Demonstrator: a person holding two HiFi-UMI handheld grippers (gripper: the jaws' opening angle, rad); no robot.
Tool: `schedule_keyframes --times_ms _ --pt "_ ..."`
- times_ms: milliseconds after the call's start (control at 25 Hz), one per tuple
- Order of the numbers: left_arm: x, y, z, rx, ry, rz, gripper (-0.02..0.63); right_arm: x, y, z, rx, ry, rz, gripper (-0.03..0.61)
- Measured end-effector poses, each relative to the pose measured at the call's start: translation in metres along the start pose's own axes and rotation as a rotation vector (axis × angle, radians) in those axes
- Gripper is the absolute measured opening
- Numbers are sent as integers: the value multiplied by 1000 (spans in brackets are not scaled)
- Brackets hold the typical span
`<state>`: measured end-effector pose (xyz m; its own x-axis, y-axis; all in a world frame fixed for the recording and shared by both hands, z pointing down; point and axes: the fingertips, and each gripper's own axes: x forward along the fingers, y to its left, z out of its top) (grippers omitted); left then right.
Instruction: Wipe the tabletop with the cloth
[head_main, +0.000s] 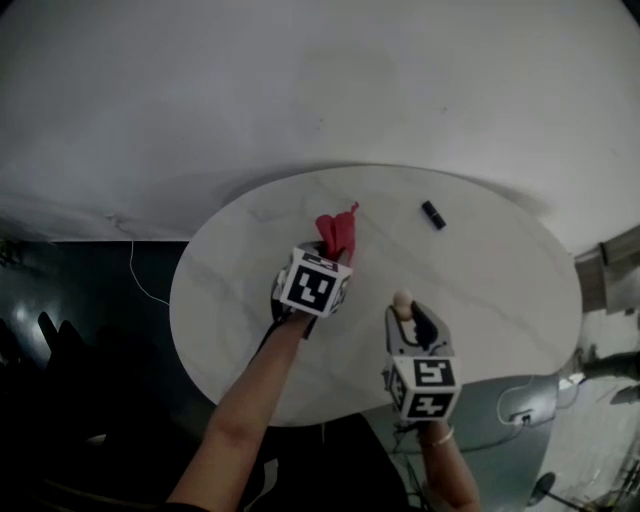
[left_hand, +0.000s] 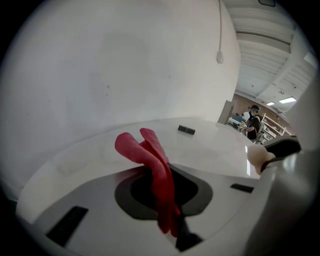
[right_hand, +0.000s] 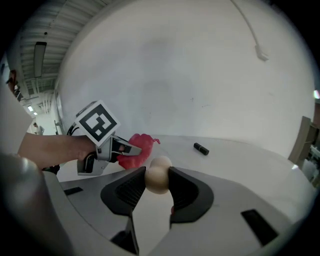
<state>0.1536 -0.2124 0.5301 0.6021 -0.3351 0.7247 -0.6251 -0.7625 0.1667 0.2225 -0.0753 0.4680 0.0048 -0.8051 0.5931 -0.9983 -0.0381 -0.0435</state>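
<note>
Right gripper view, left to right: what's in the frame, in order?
left gripper → red cloth → beige ball → small black object

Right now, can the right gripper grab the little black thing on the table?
Probably not: the right gripper is already shut on a beige lump. The table is bare between it and the black thing, though.

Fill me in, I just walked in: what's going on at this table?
A person holds a gripper in each hand over a round white table. The left gripper is shut on a red cloth near the table's middle. The right gripper is shut on a small beige piece. A small black item lies farther back.
</note>
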Motion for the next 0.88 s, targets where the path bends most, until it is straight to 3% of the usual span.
schedule_keyframes --times_ms 160,320,600,880 --pt "12 17 -15 37 86 25 41 7 5 0 3 14 -7 139" --pt "-14 65 -39 2 117 102 41 18 20 5 -50 21 10 140" --pt "-97 166 -110 -192 92 272 41 43 81 23 -127 21 131 139" --pt "-162 230 -159 -314 50 401 41 54 120 36 -185 10 198 139"
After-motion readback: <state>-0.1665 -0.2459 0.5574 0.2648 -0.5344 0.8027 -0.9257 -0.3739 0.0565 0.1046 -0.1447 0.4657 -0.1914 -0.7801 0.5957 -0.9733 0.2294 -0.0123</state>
